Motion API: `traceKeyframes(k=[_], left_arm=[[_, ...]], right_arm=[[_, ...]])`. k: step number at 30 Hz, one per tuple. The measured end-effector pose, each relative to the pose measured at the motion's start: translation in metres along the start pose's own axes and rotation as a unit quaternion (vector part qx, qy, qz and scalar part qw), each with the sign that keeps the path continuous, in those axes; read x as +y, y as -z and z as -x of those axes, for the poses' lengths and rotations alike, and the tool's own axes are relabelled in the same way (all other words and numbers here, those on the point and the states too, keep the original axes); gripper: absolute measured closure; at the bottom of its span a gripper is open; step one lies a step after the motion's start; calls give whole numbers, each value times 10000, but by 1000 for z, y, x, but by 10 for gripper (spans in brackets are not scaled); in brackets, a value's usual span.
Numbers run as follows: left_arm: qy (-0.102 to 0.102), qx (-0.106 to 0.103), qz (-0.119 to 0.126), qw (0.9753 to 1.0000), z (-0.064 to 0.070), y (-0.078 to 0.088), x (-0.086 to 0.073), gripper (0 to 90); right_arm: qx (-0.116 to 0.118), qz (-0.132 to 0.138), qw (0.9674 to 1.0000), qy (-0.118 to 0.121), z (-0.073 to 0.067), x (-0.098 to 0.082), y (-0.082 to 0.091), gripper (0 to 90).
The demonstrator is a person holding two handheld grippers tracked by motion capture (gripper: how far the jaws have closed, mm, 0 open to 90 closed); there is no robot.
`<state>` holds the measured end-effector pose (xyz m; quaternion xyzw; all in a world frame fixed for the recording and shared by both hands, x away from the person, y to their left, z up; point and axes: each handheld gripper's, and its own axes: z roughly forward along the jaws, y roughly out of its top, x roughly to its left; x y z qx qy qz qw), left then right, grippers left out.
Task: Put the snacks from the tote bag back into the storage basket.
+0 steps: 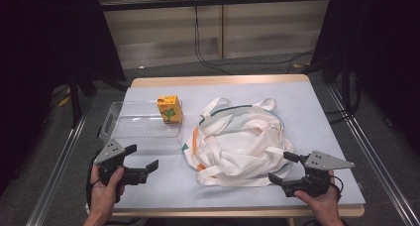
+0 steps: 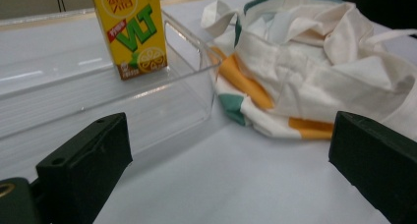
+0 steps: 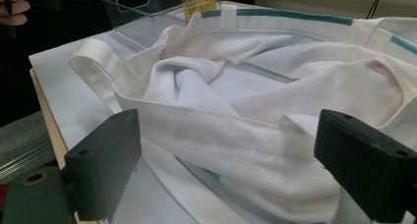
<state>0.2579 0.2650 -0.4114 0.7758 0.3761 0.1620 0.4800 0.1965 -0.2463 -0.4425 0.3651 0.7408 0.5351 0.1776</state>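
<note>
On the table, a flat pale grey-blue matte top with a light wood edge, three things lie between the hands. Largest: crumpled cloth bag, off-white woven fabric, soft folds, flat webbing handles looped over and around it; teal trim along the rim, orange and teal patches on its left side. It sits at centre right of the table, near the front edge. The right gripper view shows the weave as coarse and the straps as broad flat bands.

Next: clear plastic tray, rectangular, rigid, glossy, thin straight walls with a cut-out handle slot at its left end; left of the bag, its right wall just beside the fabric.

Inside the tray, at the far right corner, a drink carton stands upright: small box shape, yellow printed card, green lettering.

Left tongs: black blocky jaws spread wide, holding nothing, hovering above bare table just in front of the tray.

Right tongs: jaws spread wide, nothing clamped; a strap of the bag lies between them at its front right edge.
</note>
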Motion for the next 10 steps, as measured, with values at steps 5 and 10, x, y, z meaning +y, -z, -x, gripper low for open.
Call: traceKeyframes(k=[5, 10], left_arm=[[148, 96, 119, 9998, 2, 9, -18, 22], [-98, 124, 85, 9998, 7, 8, -35, 20]], right_arm=[[-14, -2, 10000, -9, 1, 0, 0, 105], [-30, 10, 10000, -10, 1, 1, -1, 105]])
